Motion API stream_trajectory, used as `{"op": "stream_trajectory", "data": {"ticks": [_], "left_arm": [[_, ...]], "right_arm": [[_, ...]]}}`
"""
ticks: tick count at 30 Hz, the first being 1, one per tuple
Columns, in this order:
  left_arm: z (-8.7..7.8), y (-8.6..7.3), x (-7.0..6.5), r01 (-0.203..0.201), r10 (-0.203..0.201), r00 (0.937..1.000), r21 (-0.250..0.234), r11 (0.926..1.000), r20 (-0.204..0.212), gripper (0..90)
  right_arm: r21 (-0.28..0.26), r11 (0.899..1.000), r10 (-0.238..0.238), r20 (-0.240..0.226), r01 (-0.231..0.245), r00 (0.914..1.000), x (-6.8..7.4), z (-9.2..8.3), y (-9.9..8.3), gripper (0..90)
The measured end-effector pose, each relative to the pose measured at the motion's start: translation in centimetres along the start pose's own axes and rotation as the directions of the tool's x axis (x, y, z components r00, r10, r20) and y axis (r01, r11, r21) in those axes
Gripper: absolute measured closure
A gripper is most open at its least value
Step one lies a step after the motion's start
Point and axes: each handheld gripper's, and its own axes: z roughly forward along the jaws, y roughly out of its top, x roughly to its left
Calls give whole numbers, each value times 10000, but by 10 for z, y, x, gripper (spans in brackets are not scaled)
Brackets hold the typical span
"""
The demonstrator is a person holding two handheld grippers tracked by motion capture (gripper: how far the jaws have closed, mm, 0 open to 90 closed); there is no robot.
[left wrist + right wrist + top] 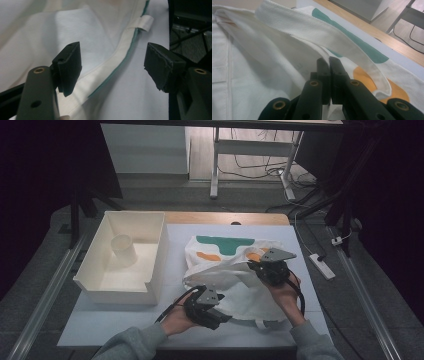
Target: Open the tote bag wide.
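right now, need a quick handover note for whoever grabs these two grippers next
Right gripper: shut on the rim of the cream cloth tote bag with green and orange patches, lifting it.
Left gripper: open, jaws either side of the bag's green-edged hem, not pressing.
Bag lies mid-table on the white board; cream open-fronted box sits left of it.
Done: one side gripped. Left: probably closing the left gripper on the hem.

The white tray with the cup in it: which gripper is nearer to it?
Left. The left gripper sits just off the white tray's near right corner; the right gripper is farther right, over the tote bag.
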Motion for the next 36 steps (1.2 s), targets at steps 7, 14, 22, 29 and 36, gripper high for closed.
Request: {"op": "stream_trajectory", "data": {"ticks": [7,14,22,29,36], "left_arm": [[28,12,-8,-665,638,9971,719,9952,403,295],[56,19,-13,-995,920,9937,1255,9871,645,318],[73,20,-12,-1049,972,9937,1607,9814,549,356],[79,18,-8,-855,828,9963,1921,9777,221,432],[77,16,-3,-711,663,9973,2001,9772,307,687]], "right_arm": [[27,10000,38,-34,-38,10000,-3,3,-1,879],[35,9999,142,-126,-141,9998,-4,5,-2,879],[-1,9998,182,-189,-182,9997,-5,5,-3,878],[11,9998,187,-197,-187,9996,-5,4,-3,878],[-56,9998,169,-143,-169,9998,-5,3,-3,878]]}}
